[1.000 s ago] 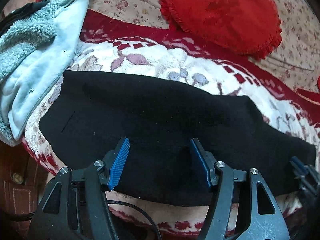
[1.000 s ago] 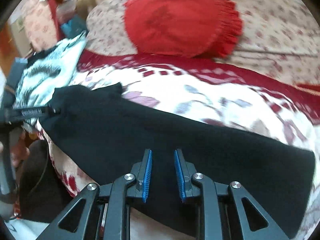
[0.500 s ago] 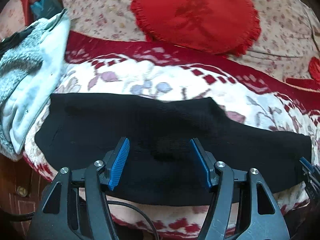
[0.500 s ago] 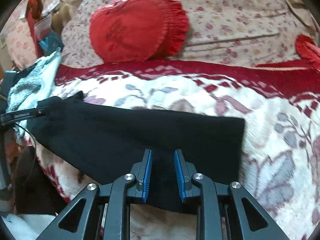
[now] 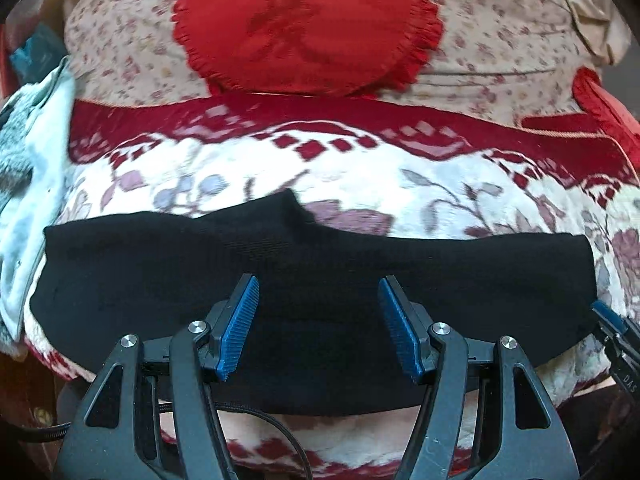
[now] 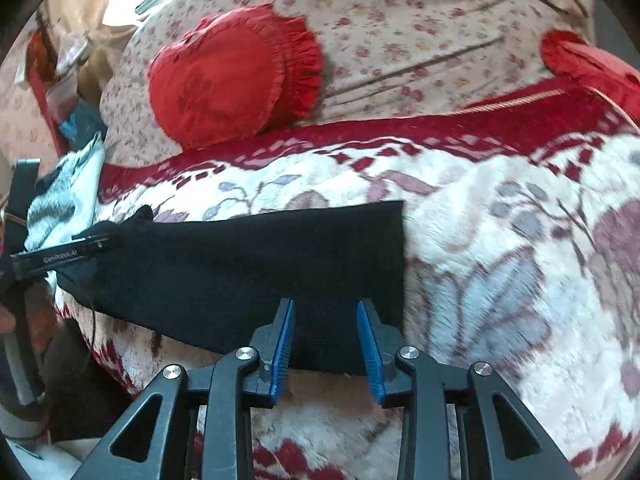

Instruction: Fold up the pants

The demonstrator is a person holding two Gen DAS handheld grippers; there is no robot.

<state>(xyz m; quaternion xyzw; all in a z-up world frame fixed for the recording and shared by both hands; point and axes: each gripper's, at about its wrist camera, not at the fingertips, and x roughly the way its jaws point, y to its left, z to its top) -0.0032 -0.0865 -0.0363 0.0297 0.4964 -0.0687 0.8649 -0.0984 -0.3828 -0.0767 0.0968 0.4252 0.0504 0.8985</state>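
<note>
Black pants (image 5: 320,272) lie folded lengthwise on the floral blanket (image 5: 440,184). Left gripper (image 5: 318,330) and right gripper (image 6: 326,346) both released, hovering at near hem. Risk: single-layer pinch, fold shears apart.

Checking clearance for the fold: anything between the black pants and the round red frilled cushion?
Left wrist view: only the red-and-cream floral blanket separates the black pants from the round red frilled cushion; no loose objects there.
</note>
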